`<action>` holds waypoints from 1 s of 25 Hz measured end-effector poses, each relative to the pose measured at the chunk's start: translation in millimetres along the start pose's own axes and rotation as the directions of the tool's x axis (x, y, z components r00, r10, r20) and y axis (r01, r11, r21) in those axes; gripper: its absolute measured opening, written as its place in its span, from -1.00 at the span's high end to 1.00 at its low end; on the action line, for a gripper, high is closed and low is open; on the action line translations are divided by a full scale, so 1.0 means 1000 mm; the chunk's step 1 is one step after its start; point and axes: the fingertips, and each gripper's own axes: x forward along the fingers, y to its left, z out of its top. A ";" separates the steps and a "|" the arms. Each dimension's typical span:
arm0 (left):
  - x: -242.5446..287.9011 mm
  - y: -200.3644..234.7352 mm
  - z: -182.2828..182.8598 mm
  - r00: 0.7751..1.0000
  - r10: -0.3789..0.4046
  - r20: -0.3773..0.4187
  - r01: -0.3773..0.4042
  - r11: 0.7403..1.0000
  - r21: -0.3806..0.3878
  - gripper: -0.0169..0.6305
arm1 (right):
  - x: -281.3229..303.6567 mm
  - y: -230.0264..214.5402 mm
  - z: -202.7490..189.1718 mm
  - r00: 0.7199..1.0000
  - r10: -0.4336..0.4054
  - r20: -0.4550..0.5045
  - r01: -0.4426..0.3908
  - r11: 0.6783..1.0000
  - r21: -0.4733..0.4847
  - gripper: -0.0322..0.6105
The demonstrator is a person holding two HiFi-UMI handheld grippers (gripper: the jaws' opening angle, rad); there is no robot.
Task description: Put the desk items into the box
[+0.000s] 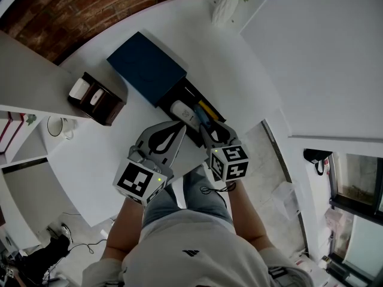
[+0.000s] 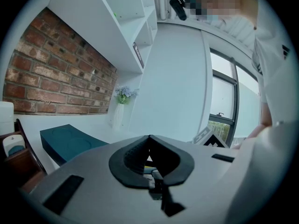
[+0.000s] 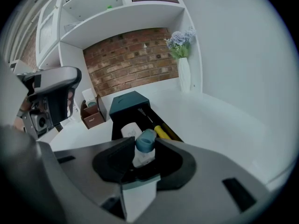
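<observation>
White bottle with a blue cap [image 3: 143,149] is clamped in the fingers of the right gripper [image 3: 145,142] at the near end of the open black box [image 3: 117,125] on the white surface [image 1: 239,82]. The left gripper [image 2: 149,138] has its fingers closed together, empty.

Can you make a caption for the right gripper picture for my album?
Right gripper holds a blue-capped white bottle at the open black box.
</observation>
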 end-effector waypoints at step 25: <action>-0.016 -0.021 0.016 0.999 -0.017 0.032 0.016 0.999 0.047 0.91 | -0.029 0.025 0.024 0.994 0.055 0.096 -0.056 0.998 0.003 0.55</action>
